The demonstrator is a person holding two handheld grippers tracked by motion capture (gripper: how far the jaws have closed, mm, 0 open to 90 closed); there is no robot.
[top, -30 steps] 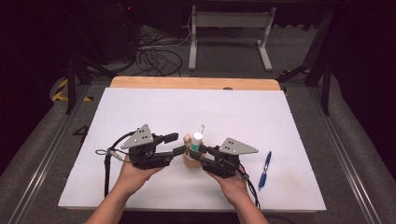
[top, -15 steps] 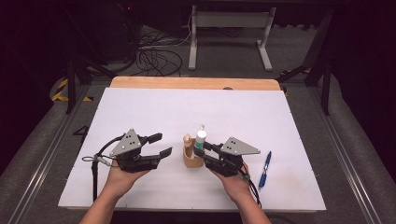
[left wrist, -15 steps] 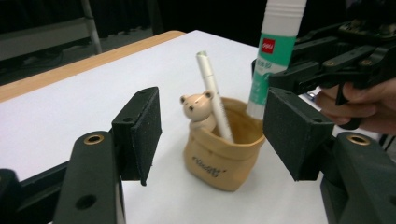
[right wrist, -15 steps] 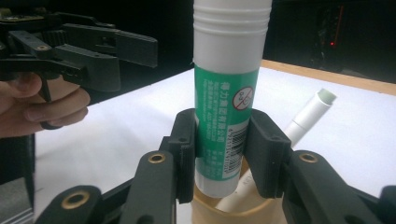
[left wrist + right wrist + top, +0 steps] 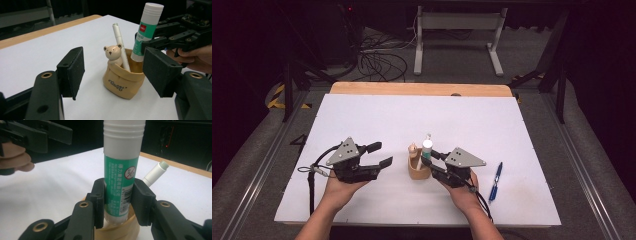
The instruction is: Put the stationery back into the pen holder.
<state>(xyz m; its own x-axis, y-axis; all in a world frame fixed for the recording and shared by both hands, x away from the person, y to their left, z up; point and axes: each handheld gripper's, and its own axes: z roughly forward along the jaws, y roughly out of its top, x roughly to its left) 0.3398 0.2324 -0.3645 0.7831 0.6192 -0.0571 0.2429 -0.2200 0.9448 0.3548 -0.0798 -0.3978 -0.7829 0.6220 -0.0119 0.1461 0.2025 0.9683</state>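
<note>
Glue stick [image 5: 121, 177] upright in bear-shaped holder [image 5: 123, 80], clamped by right gripper [image 5: 430, 161] fingers, white pen [image 5: 120, 47] leaning beside it in holder, left gripper [image 5: 379, 155] left of holder, just opening, fingers wide and empty, blue pen [image 5: 495, 181] on counter [image 5: 372, 115] right of holder

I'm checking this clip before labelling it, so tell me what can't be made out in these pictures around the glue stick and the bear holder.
- Glue stick: its bottom end is hidden in the right gripper view by the right claw and the holder's rim.
- Bear holder: its inside is hidden in the left gripper view by its own wall.
- White pen: its lower end is sunk in the holder.
- Blue pen: too small in the high view to read any marking.
</note>
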